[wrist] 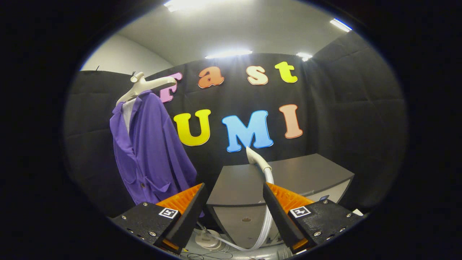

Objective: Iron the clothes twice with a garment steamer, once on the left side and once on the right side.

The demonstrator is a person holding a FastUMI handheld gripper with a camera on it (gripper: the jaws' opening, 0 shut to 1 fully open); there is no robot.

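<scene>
black cloth booth wall (343,119): runs across the far side of the scene, with a pale ceiling and strip lights above it.

grey flat-topped table (288,177): stands beyond the gripper, centre to right, its pale front panel facing near.

purple collared garment (155,151): hangs at far left on a cream plastic hanger form (144,86), well apart from the table; front placket and a low pocket face the viewer, with a strip of white lining showing at the open neck. its hem drops behind the left finger.

gripper (234,196): the two fingers stand wide apart with nothing between them, touching nothing; the table's near edge shows through the gap.

translucent ribbed steamer hose (267,209): rises from the floor near the table front, passes just beside the right finger and runs up to the nozzle.

cream garment steamer nozzle (255,158): tilted, standing up at the table's near edge, just beyond the right finger, well to the right of the garment.

white round base piece (207,239): on the floor below the table, between the fingers, with thin cables beside it.
</scene>
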